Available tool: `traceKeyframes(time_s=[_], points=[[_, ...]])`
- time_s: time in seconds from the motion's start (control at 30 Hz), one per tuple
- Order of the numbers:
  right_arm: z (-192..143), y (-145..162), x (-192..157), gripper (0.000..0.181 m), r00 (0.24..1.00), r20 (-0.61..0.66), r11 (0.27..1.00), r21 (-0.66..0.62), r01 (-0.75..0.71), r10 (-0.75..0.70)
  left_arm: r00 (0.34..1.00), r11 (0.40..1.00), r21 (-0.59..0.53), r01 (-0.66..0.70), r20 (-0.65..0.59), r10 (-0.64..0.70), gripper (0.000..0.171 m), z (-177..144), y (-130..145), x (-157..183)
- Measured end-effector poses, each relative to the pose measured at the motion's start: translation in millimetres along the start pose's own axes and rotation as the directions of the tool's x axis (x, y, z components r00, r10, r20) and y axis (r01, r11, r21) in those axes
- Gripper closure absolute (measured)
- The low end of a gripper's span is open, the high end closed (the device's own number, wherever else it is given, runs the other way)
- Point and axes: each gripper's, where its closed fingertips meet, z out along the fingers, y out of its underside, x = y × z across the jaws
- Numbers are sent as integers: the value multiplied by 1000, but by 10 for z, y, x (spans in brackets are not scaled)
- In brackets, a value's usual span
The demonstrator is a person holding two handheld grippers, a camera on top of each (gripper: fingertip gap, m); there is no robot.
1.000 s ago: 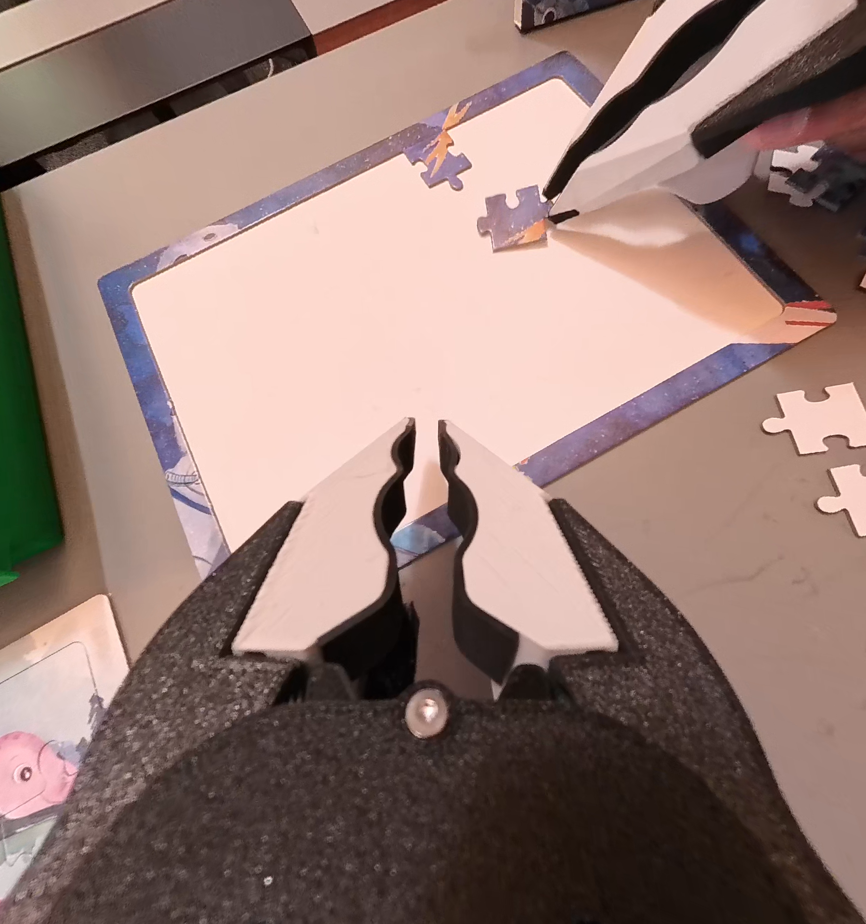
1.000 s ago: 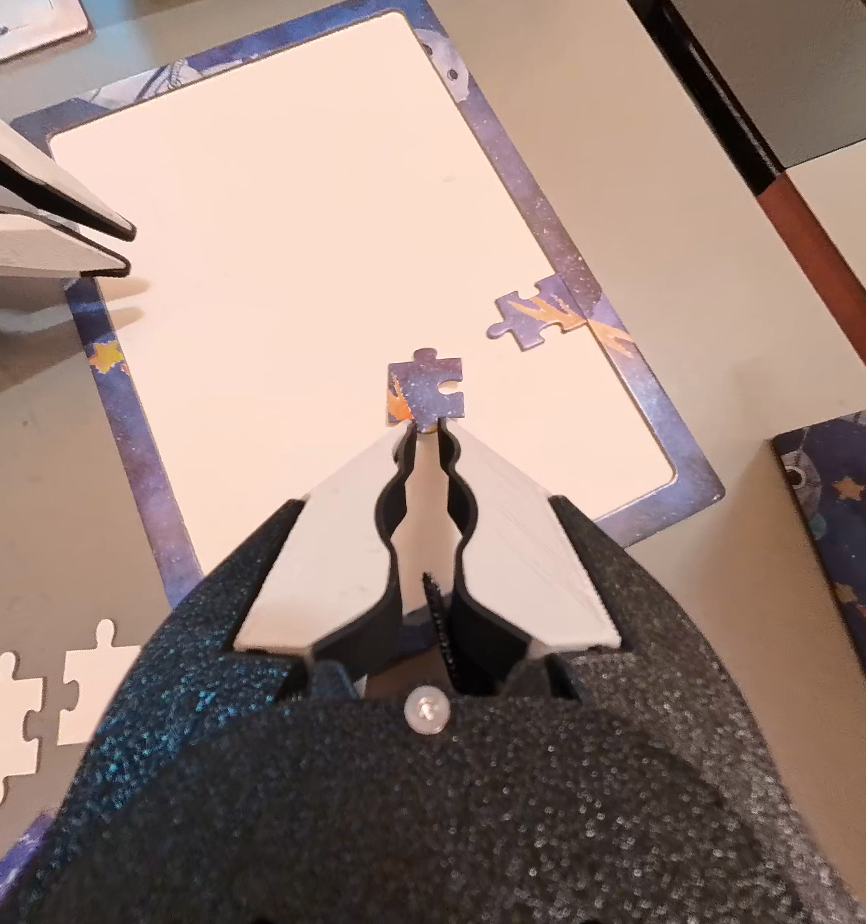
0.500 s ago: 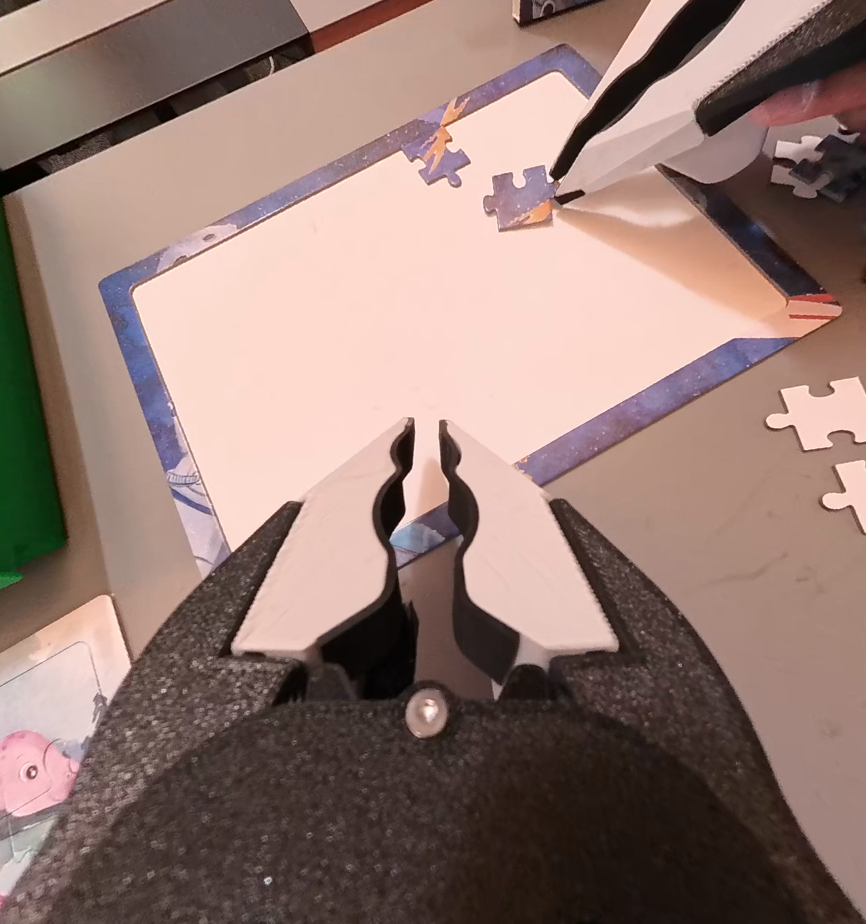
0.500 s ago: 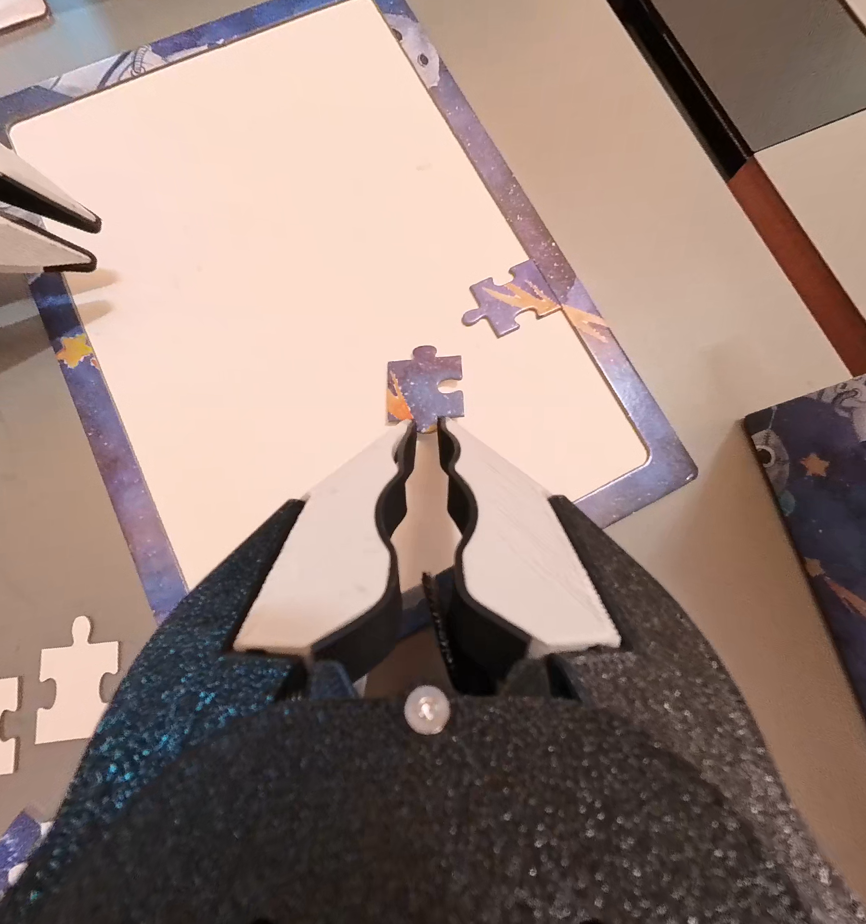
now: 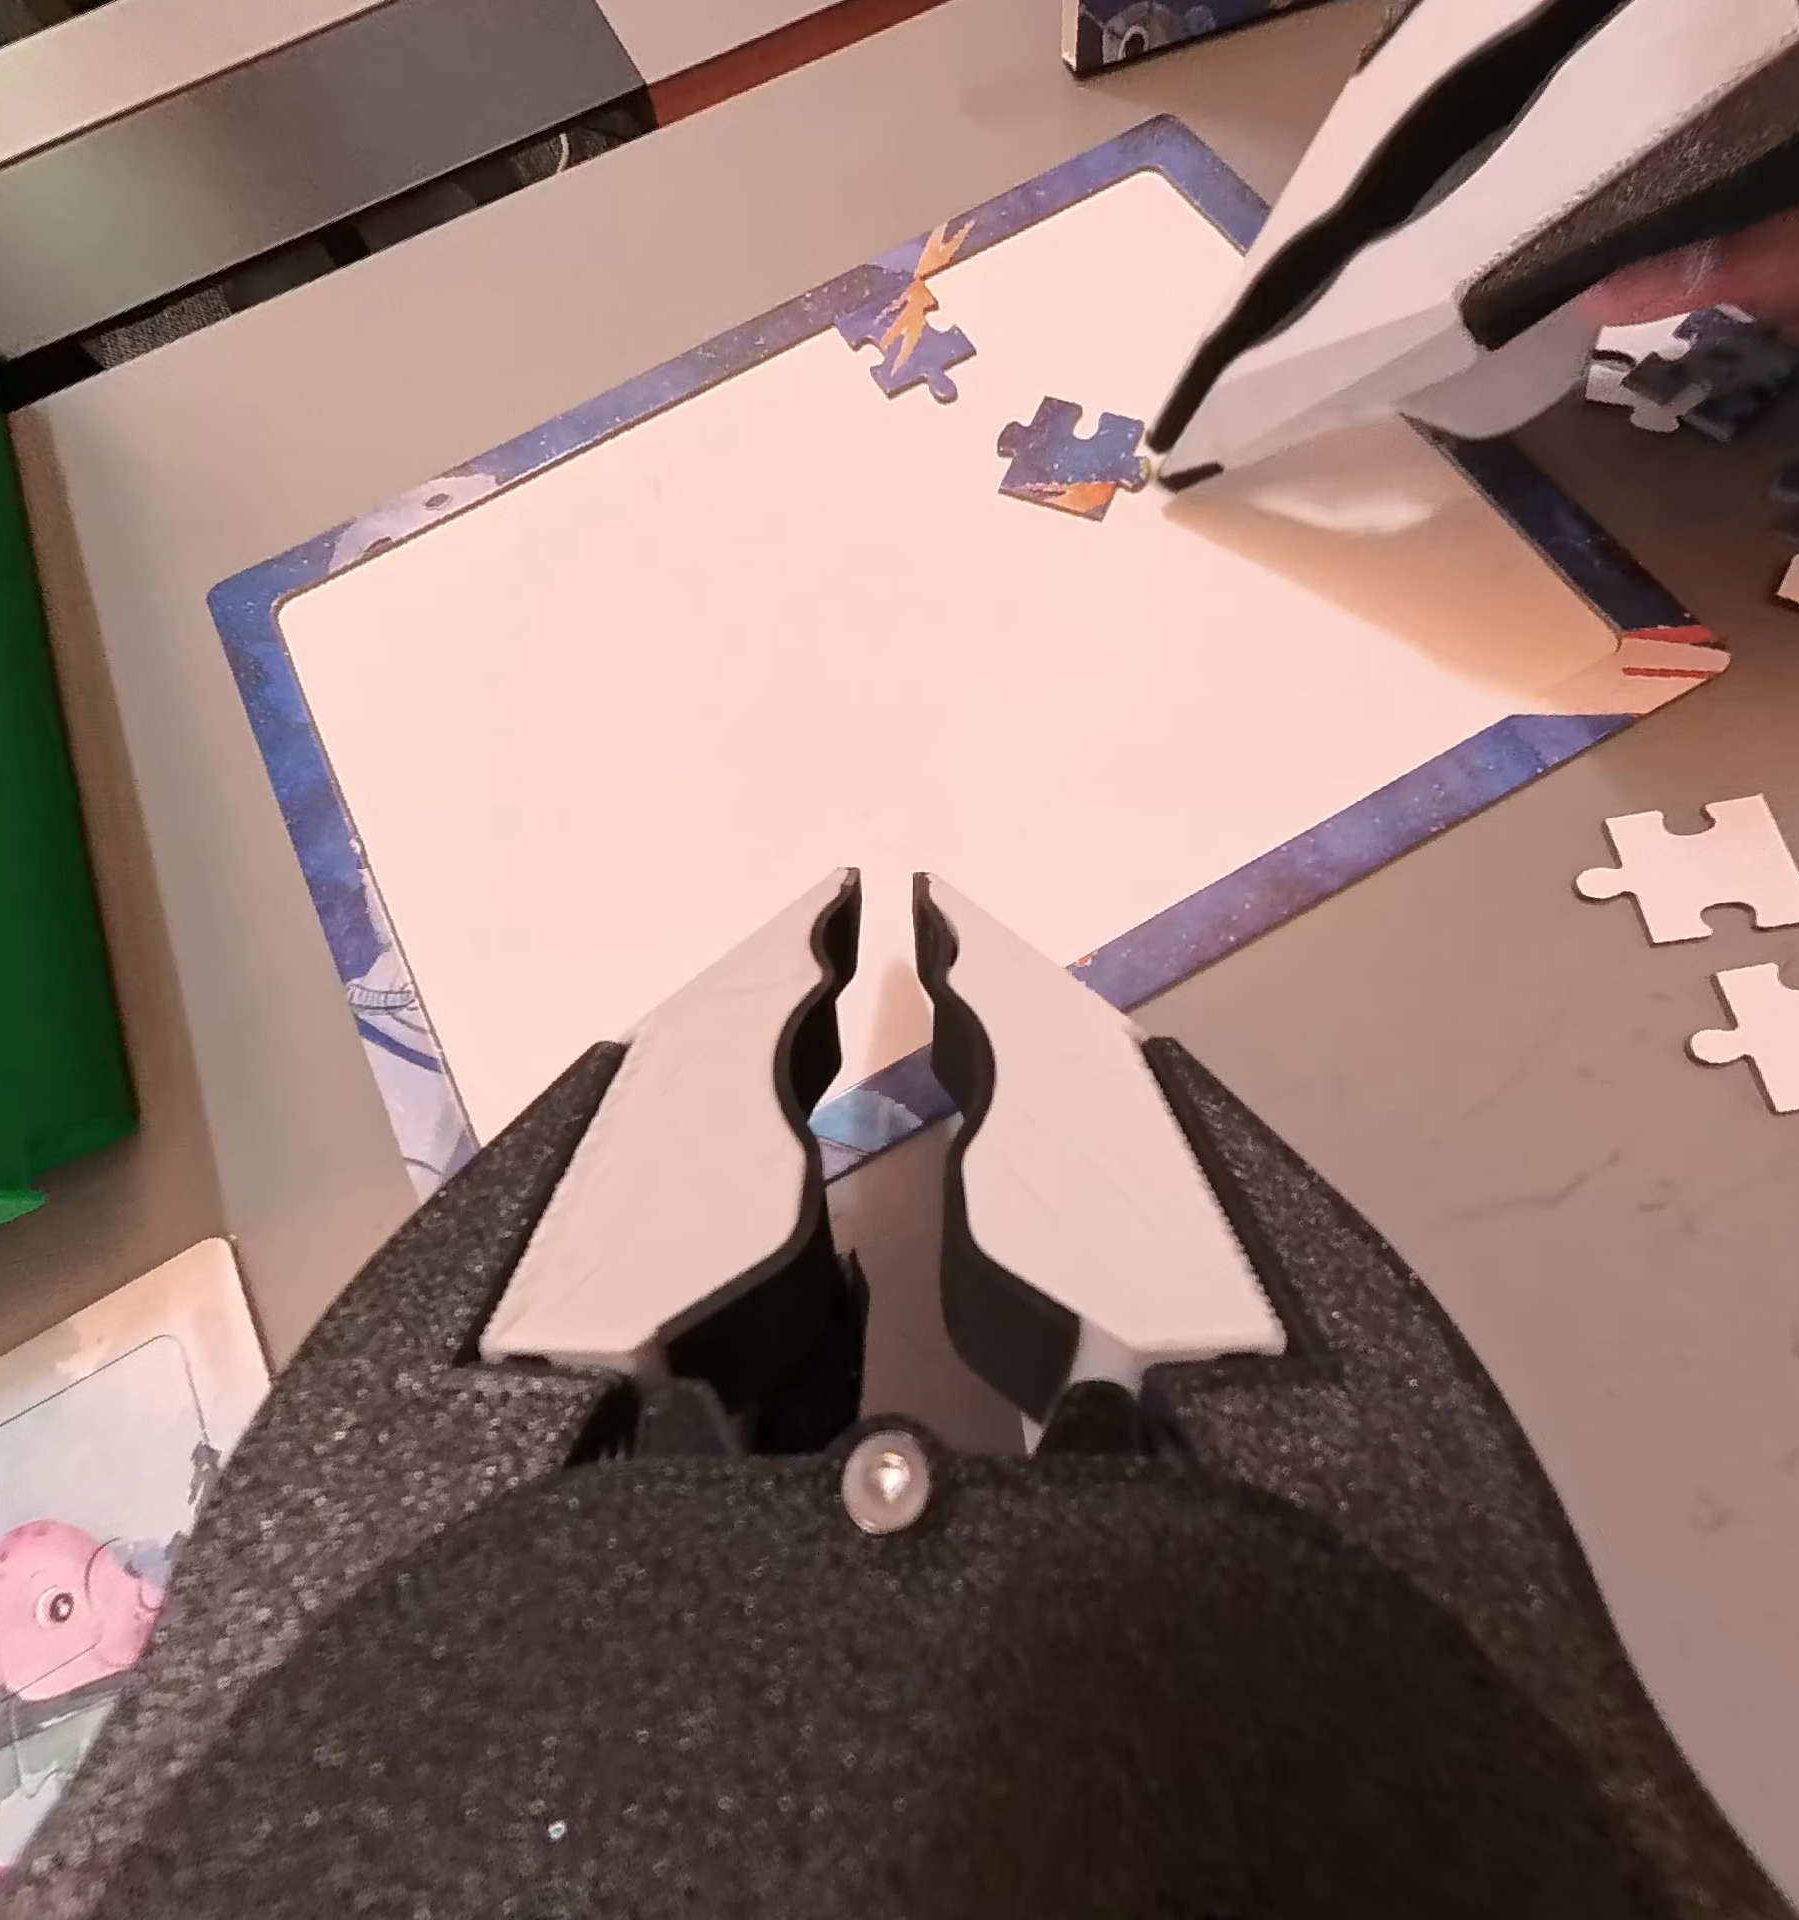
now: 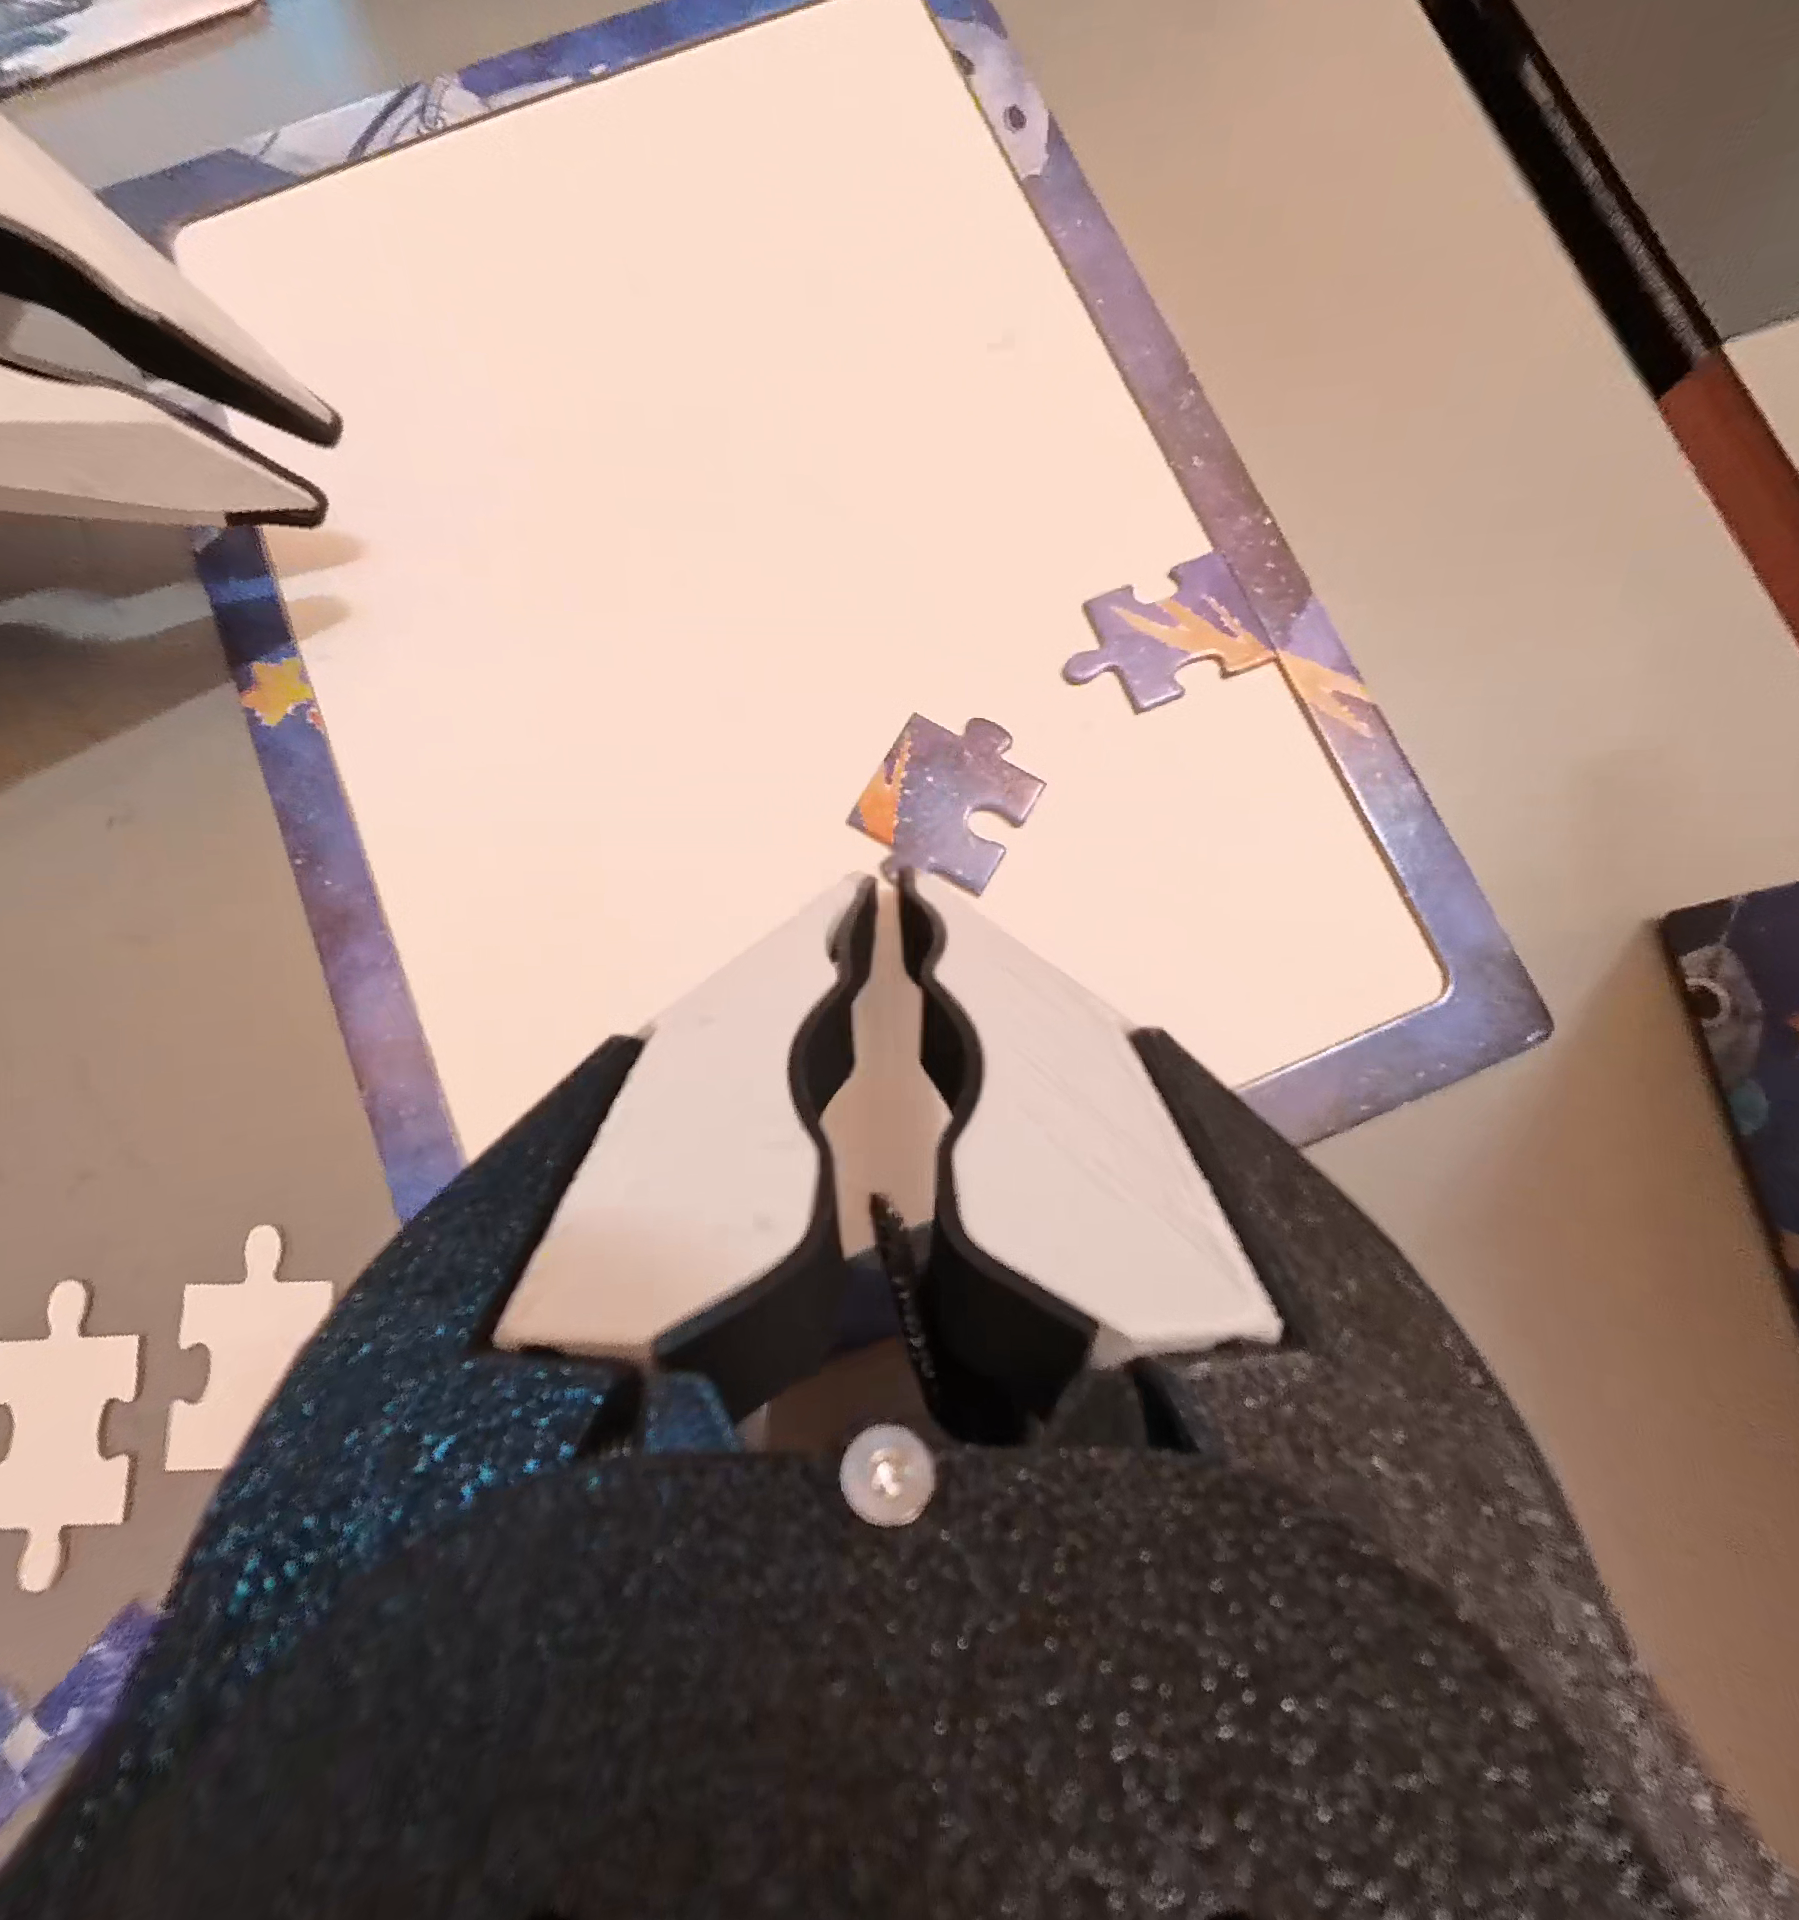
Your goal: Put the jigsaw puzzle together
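The blue-bordered puzzle board lies on the grey table, its white inside almost bare; it also shows in the right wrist view. One blue piece with an orange streak sits against the far border. A second blue piece lies flat and turned on the board. My right gripper is shut, its tips touching that piece's near corner. My left gripper is shut and empty above the board's near edge.
Two white face-down pieces lie on the table right of the board. A pile of pieces sits behind the right gripper. A green box, a pink-creature puzzle and a dark blue picture box surround the board. Tip to tip, the grippers are about 12 cm apart.
The right gripper carried the blue piece toward the placed piece. Now the piece lies flat and turned clockwise, out of the jaws, which have closed further. The left gripper has not moved.
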Motion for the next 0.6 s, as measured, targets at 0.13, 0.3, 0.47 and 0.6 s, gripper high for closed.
traceKeyframes(time_s=[0.13,0.3,0.47,0.6], points=[[22,4,35,162,998,-29,999,-19,-48,47,1000,1000,-2,-1,1,1,162,2,4,-4],[69,-34,162,143,991,-117,997,1,-73,72,1000,1000,1,3,0,-3,162,-2,0,-7],[129,-103,109,134,989,-70,991,38,-131,133,1000,1000,3,3,-2,-3,162,-5,-6,-5],[161,-105,112,136,989,-121,997,16,-80,82,1000,1000,6,7,-4,-7,162,-10,-12,-5]])
